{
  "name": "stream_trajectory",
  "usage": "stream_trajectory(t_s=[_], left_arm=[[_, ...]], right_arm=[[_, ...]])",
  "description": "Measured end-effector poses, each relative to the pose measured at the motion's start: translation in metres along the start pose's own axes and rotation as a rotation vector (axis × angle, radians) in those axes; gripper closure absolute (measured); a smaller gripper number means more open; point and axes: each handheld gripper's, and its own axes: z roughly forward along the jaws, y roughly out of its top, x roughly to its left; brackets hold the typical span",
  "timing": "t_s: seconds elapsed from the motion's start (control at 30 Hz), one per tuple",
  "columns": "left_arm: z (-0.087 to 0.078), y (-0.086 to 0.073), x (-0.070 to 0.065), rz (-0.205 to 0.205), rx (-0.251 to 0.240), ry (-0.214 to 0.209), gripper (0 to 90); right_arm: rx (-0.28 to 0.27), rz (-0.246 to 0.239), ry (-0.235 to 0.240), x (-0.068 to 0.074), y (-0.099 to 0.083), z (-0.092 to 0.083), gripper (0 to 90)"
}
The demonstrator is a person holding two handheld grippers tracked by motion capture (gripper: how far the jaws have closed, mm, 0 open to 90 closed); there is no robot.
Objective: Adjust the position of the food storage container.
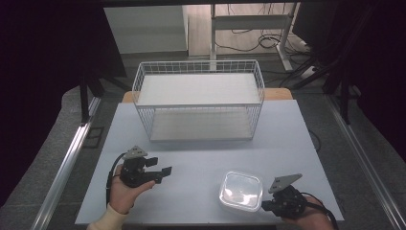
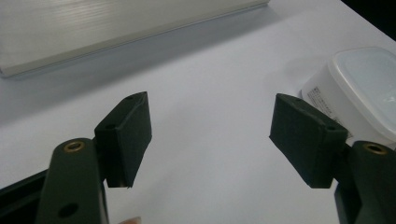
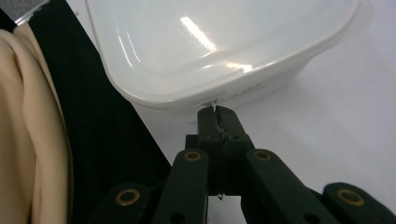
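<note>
Two tongs work over a pale bench (image 1: 201,158) in the high view: the left tongs (image 1: 160,173) sit in a hand near the front left with their jaws spread and nothing between them, while the right tongs (image 1: 265,206) are at the front right, their tips against the near right corner of a clear plastic box (image 1: 241,190) with a lid that stands on the bench near its front edge. A white wire basket (image 1: 198,98) stands farther back in the middle, well apart from both. In the left gripper view the left tongs (image 2: 210,135) are wide open over bare bench, and the box (image 2: 359,93) lies just beyond the jaw on the right of that view, not touched. In the right gripper view the right tongs (image 3: 217,122) are closed, their pads pinched together on a thin edge at the rim of the box (image 3: 219,46); a cream sleeve (image 3: 28,140) shows at the left.
</note>
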Motion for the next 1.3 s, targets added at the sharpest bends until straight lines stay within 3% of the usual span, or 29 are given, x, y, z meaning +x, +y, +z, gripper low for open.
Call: stream_trajectory(t_s=[0.23,0.8,1.3], left_arm=[[0.000,0.000,0.000,-0.003,-0.001,0.002,28.2],[-0.001,-0.001,0.006,-0.019,-0.004,0.014,28.3],[-0.005,-0.001,0.011,-0.035,-0.015,0.025,28.2]], right_arm=[[-0.034,-0.014,0.016,0.008,0.010,0.004,89.6],[-0.073,-0.048,0.021,0.028,0.046,0.036,89.6],[-0.095,-0.084,0.051,0.039,0.090,0.068,89.6]])
